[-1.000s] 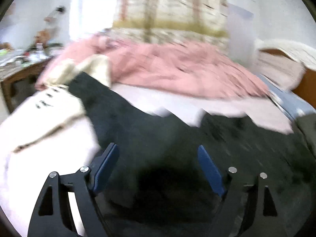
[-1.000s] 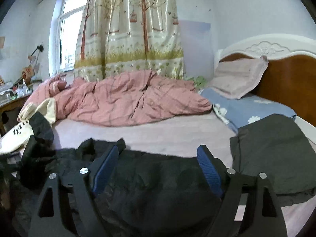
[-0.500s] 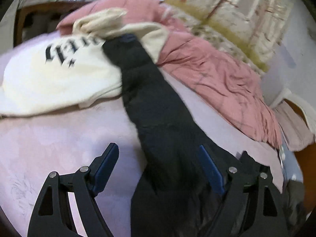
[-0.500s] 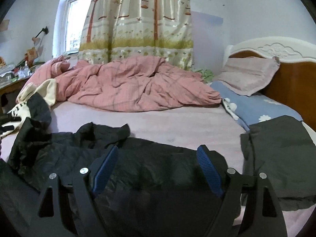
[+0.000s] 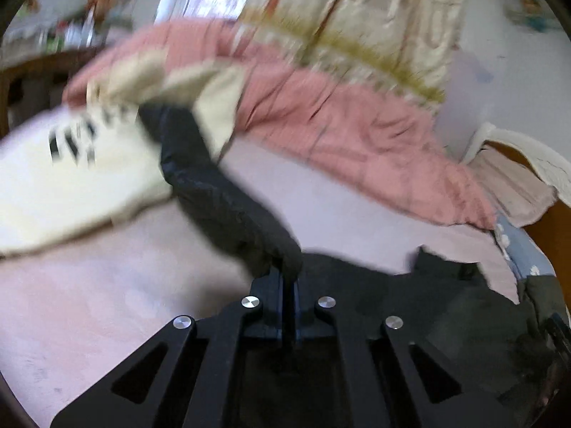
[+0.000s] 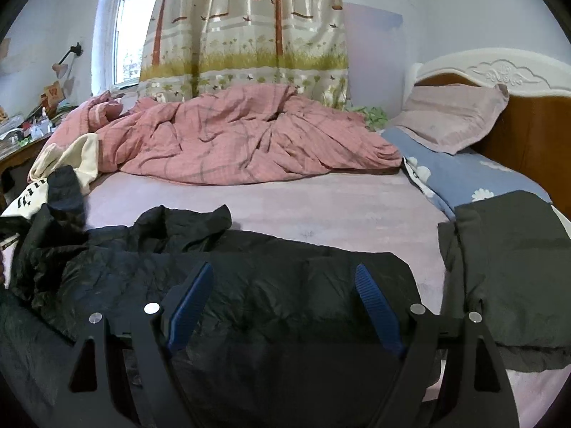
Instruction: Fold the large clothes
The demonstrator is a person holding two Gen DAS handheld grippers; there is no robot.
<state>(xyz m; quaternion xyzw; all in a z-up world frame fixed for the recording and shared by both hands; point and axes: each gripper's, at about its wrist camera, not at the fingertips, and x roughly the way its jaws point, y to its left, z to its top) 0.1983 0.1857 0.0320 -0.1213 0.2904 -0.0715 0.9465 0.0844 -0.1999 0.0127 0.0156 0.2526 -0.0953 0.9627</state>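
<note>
The left gripper (image 5: 288, 281) has just snapped closed, clamping the black jacket's sleeve (image 5: 214, 192), which trails toward eleven o'clock. The right gripper (image 6: 282, 306) hangs apart over the jacket body (image 6: 285, 267); sleeve folding can begin.

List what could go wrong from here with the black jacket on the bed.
1. The left hand-held gripper has just closed on the black jacket's sleeve, which lies across the cream sweatshirt; pulling may drag the sweatshirt along.
2. The pinch looks to be on a thin fold, so the slick fabric may slip out.
3. The right hand-held gripper is open above the jacket body; unpinned, the whole black jacket may slide rather than fold.
</note>
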